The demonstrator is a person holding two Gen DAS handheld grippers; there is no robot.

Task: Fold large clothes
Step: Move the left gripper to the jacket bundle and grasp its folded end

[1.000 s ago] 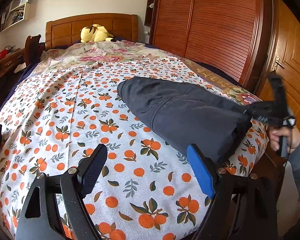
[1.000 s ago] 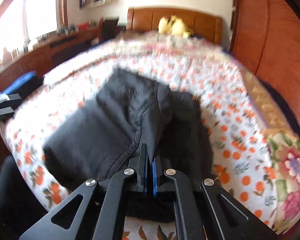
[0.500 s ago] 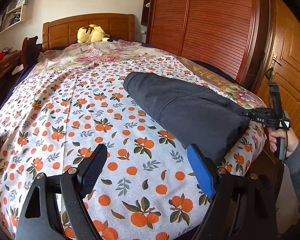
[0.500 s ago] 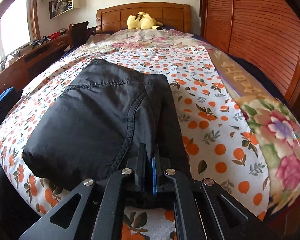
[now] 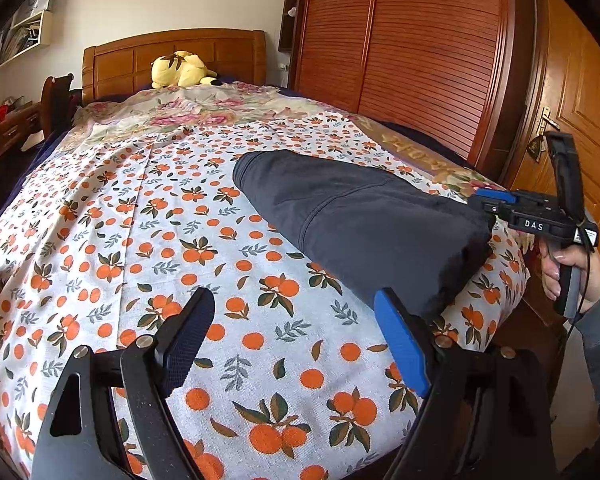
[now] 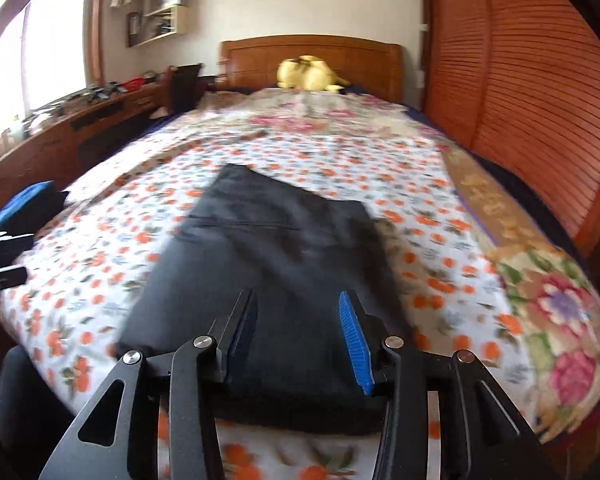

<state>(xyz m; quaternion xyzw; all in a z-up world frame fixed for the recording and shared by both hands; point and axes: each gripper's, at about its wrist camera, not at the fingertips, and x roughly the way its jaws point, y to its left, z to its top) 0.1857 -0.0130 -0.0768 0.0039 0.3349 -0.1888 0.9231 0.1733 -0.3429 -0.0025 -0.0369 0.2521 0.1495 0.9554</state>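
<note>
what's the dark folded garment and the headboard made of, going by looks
Garment: matte dark woven cloth, probably cotton or a blend; stitched seams show and it slumps softly on the bed. Headboard: wood, likely varnished; warm orange-brown panels with a slight sheen.

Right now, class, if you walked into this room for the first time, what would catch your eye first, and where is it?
The dark folded garment stands out most, lying on the orange-print sheet near the bed's foot, on the wardrobe side. Next comes the yellow plush toy against the wooden headboard. Both claws are open: the right claw hovers at the garment's near edge, the left claw over bare sheet.
</note>
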